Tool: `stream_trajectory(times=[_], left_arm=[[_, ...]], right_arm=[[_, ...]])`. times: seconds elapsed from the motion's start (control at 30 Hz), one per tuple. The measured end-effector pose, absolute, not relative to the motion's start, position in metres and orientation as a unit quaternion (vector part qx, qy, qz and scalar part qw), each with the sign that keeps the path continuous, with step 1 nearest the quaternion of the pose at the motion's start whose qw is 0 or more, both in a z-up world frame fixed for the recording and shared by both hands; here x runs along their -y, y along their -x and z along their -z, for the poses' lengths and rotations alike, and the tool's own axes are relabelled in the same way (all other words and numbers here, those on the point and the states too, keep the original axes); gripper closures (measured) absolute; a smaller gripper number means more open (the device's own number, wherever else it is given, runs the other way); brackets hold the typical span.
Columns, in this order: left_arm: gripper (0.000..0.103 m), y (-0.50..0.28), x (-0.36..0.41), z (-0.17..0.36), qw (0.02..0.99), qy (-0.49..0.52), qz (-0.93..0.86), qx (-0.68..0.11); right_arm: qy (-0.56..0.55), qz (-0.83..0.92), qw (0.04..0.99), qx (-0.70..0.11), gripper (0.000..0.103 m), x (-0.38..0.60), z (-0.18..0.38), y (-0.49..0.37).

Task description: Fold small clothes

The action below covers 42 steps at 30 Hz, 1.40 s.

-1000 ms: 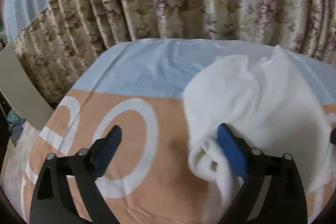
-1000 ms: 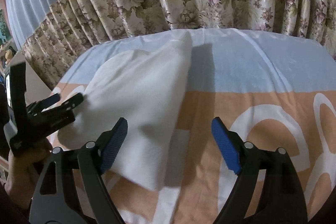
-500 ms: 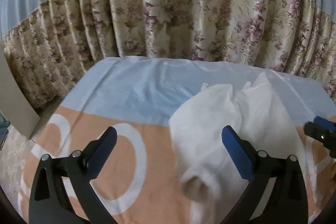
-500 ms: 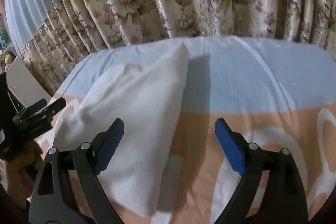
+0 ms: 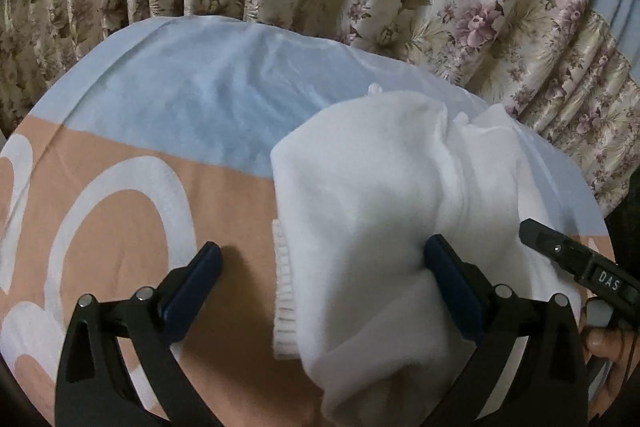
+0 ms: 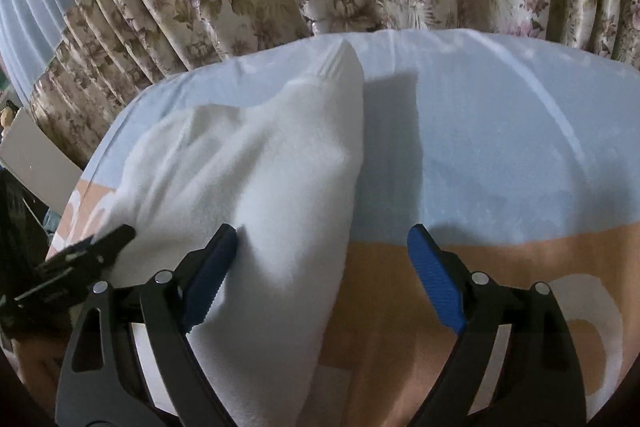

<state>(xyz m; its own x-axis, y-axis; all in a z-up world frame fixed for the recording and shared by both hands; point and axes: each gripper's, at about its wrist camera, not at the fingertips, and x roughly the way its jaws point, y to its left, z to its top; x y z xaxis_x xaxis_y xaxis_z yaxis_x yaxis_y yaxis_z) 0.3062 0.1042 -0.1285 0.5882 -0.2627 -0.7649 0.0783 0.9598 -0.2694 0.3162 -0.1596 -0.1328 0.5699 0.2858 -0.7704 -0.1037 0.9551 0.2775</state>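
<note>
Fleece garment (image 5: 384, 195), white, fluffy, bunched; ribbed cuff (image 5: 285, 291), possibly sleeve end.

You have one white fleecy garment (image 5: 384, 195) lying bunched on the bed cover (image 5: 168, 115), across the line where its pale blue band meets its peach band. It is folded over itself lengthwise, with soft creases along the top. A ribbed cuff (image 5: 284, 291) (or hem, hard to tell) shows at its near left edge in your left view.
</note>
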Motion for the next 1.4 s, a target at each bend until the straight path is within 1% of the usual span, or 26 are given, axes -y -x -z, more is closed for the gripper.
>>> stream_trajectory(times=[0.17, 0.23, 0.27, 0.3, 0.37, 0.4, 0.57, 0.63, 0.67, 0.7, 0.73, 0.8, 0.83, 0.9, 1.0, 1.2, 1.4], left_arm=[[0.002, -0.307, -0.104, 0.131, 0.881, 0.114, 0.112, -0.445], [0.008, -0.307, -0.101, 0.13, 0.88, 0.115, 0.118, -0.447], [0.019, -0.305, -0.1, 0.13, 0.878, 0.119, 0.125, -0.446], [0.037, -0.304, -0.098, 0.129, 0.877, 0.121, 0.138, -0.444], [0.055, -0.303, -0.095, 0.128, 0.866, 0.151, 0.168, -0.445], [0.057, -0.303, -0.093, 0.127, 0.867, 0.152, 0.167, -0.444], [0.063, -0.301, -0.089, 0.124, 0.873, 0.149, 0.168, -0.433], [0.065, -0.301, -0.084, 0.121, 0.879, 0.129, 0.164, -0.428], [0.067, -0.3, -0.082, 0.118, 0.882, 0.12, 0.161, -0.426], [0.068, -0.299, -0.08, 0.118, 0.884, 0.117, 0.159, -0.424], [0.068, -0.299, -0.079, 0.117, 0.886, 0.112, 0.156, -0.422], [0.07, -0.298, -0.078, 0.115, 0.888, 0.109, 0.154, -0.42], [0.07, -0.298, -0.078, 0.113, 0.889, 0.106, 0.153, -0.417], [0.071, -0.297, -0.073, 0.11, 0.894, 0.089, 0.15, -0.413], [0.071, -0.296, -0.069, 0.104, 0.897, 0.078, 0.148, -0.41], [0.072, -0.292, -0.061, 0.092, 0.899, 0.076, 0.153, -0.404], [0.072, -0.281, -0.027, 0.058, 0.903, 0.08, 0.17, -0.386]], right_arm=[[-0.123, -0.115, 0.876, -0.452, 0.014, 0.164, 0.139, -0.317], [-0.127, -0.116, 0.876, -0.451, 0.014, 0.165, 0.141, -0.317], [-0.129, -0.117, 0.876, -0.45, 0.014, 0.166, 0.141, -0.318], [-0.132, -0.116, 0.876, -0.45, 0.014, 0.167, 0.141, -0.318], [-0.137, -0.115, 0.876, -0.448, 0.014, 0.167, 0.141, -0.317], [-0.138, -0.114, 0.876, -0.448, 0.014, 0.167, 0.141, -0.317], [-0.141, -0.116, 0.875, -0.448, 0.014, 0.167, 0.141, -0.317], [-0.143, -0.124, 0.874, -0.447, 0.019, 0.167, 0.14, -0.316], [-0.146, -0.131, 0.873, -0.446, 0.027, 0.166, 0.14, -0.316], [-0.148, -0.142, 0.872, -0.444, 0.033, 0.165, 0.139, -0.316], [-0.148, -0.149, 0.872, -0.443, 0.047, 0.164, 0.138, -0.315], [-0.137, -0.155, 0.874, -0.439, 0.059, 0.158, 0.133, -0.314], [-0.134, -0.157, 0.874, -0.439, 0.061, 0.155, 0.131, -0.315], [-0.135, -0.159, 0.874, -0.439, 0.069, 0.155, 0.127, -0.315], [-0.121, -0.161, 0.879, -0.432, 0.072, 0.152, 0.121, -0.313], [-0.082, -0.157, 0.898, -0.404, 0.073, 0.148, 0.099, -0.305], [-0.061, -0.152, 0.912, -0.376, 0.073, 0.166, 0.063, -0.296]])
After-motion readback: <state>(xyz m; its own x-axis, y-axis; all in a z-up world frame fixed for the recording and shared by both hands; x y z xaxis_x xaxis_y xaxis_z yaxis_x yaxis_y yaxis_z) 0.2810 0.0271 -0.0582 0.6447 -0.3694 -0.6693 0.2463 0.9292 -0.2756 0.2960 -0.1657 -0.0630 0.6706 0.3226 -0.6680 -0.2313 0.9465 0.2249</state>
